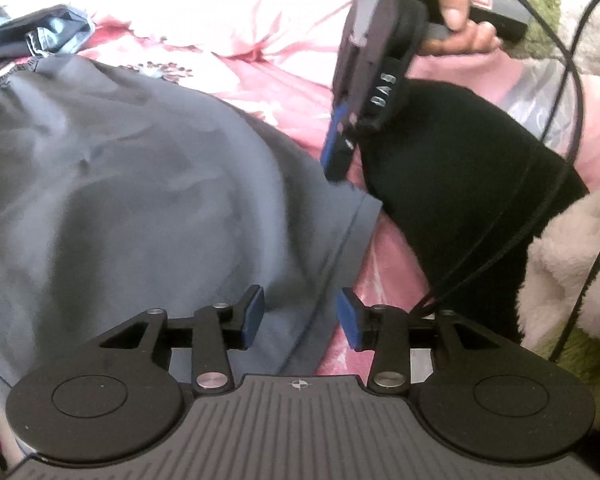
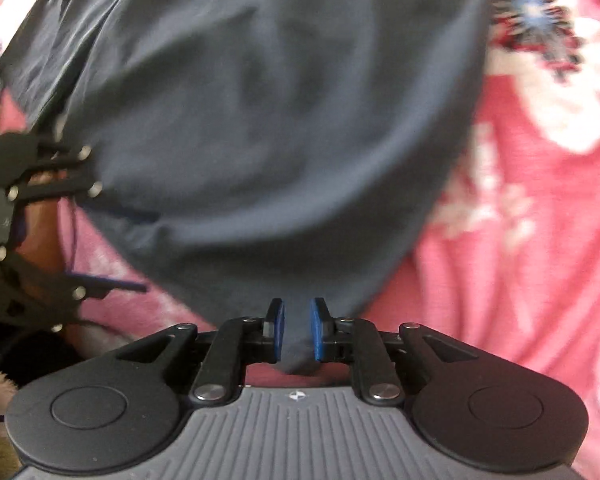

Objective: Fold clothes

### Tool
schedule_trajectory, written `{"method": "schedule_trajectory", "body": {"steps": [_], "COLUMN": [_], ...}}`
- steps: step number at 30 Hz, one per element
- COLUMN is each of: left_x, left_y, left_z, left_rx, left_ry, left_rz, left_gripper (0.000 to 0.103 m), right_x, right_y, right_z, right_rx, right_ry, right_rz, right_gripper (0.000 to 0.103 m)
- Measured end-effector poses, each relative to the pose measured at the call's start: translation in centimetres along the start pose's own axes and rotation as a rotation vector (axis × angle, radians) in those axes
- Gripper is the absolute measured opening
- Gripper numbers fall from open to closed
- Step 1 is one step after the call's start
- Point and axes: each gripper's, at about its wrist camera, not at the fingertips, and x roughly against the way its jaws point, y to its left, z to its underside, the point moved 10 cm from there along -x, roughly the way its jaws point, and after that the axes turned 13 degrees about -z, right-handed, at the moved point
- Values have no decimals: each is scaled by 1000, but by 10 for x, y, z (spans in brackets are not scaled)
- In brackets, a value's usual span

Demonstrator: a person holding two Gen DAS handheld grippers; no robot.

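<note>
Grey cotton, a T-shirt (image 1: pixel 132 184), lay spread flat over the pink floral bedsheet (image 1: pixel 260 68), its hemmed edge running just ahead of my left tool (image 1: pixel 300 316). That left tool hovered with its blue pads parted and nothing pinched between them, only shirt and sheet beneath. My right tool (image 2: pixel 298 330) pointed steeply down at the same shirt (image 2: pixel 260 120); its pads stood narrowly apart with a small fold of the grey fabric sitting in the gap, and I could not tell whether they pressed it. My right hand (image 1: pixel 456 4) gripped its handle. A black garment (image 1: pixel 460 184) lay beside the shirt, near a fluffy white blanket (image 1: pixel 572 264).
</note>
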Motion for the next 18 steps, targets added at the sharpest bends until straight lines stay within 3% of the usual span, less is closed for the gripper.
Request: {"method": "schedule_trajectory", "body": {"steps": [5, 9, 12, 18], "left_x": [0, -5, -11, -9], "left_y": [9, 17, 18, 23], "left_z": [-8, -15, -16, -23], "left_rx": [31, 78, 112, 108], "left_ry": [-23, -45, -22, -29], "left_rz": [8, 27, 76, 102], "left_gripper": [43, 47, 48, 48], "right_x": [-39, -6, 40, 111], "right_y": [-4, -12, -22, -67], "right_z": [16, 9, -24, -148], "right_rx": [-4, 15, 10, -49], "right_ry": [210, 238, 132, -290], "right_rz": [33, 93, 116, 221], "right_gripper": [13, 14, 14, 20]}}
